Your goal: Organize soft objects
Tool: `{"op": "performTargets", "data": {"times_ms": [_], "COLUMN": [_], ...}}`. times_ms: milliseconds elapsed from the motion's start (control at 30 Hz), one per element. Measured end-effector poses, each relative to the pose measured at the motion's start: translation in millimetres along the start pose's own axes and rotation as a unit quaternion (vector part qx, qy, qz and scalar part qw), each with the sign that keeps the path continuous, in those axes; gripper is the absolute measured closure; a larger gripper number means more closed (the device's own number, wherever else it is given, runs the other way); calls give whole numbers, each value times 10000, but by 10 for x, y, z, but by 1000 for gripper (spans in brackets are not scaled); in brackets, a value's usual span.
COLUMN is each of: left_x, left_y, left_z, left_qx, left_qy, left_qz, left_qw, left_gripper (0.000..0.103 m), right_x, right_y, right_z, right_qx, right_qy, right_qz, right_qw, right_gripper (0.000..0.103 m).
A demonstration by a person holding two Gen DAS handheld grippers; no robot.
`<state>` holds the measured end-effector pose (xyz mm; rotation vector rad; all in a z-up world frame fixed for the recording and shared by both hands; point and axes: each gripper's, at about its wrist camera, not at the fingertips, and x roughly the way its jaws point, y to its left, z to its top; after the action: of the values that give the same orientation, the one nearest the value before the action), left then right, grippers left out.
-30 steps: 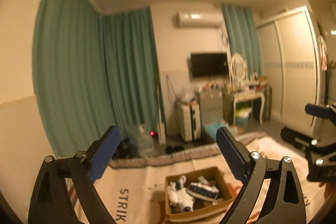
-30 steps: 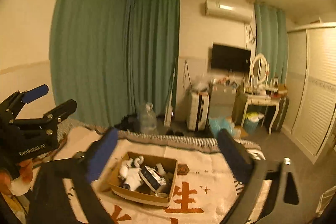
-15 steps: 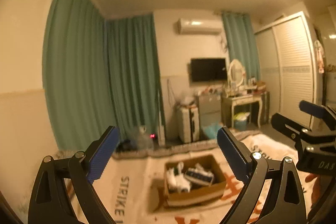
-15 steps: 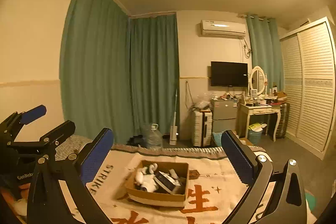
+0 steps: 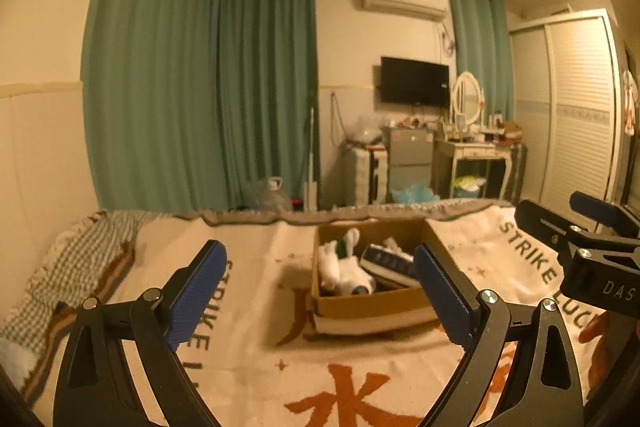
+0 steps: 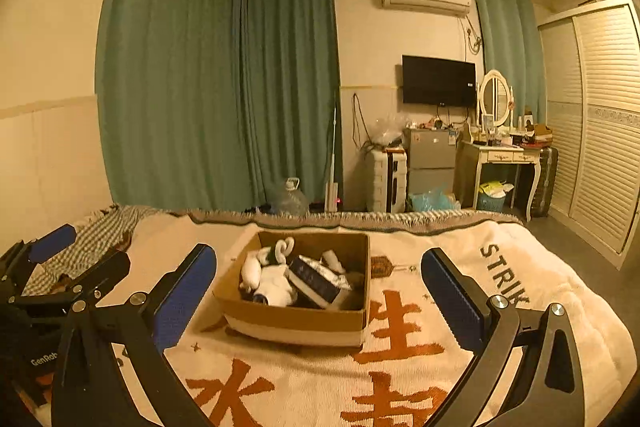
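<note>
Left wrist view showed the left hand-held gripper [image 5: 316, 283] spread wide and empty; likewise the right hand-held gripper [image 6: 318, 285]. Beyond each, mid-frame, a cardboard box [image 6: 296, 319] sat on the blanket [image 6: 400, 379], holding white socks [image 6: 272, 287] and a dark folded piece [image 6: 314, 281].

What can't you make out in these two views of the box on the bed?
- Cardboard box contents: the near wall hides the lower items in both views; the white soft items are tangled, so no count.
- Blanket lettering: gripper fingers and frame edges cut it off.
- Dressing table clutter: too small.
</note>
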<state>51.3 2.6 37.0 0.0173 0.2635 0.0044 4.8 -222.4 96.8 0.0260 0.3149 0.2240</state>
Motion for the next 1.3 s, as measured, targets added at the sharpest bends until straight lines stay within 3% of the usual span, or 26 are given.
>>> {"op": "performTargets", "data": {"times_ms": [400,1300], "left_x": [-77,-68], "left_y": [93,105], "left_z": [-48,-54], "left_qx": [-111,-64], "left_qy": [-16,67], "left_qz": [72,171], "left_qw": [9999,9998], "left_gripper": [7,7], "right_x": [41,-35], "right_y": [11,47], "right_z": [-188,-148], "right_qx": [-18,-97], "right_qy": [230,313], "right_qz": [-22,-69], "right_qw": [9997,9994], "right_gripper": [0,0]}}
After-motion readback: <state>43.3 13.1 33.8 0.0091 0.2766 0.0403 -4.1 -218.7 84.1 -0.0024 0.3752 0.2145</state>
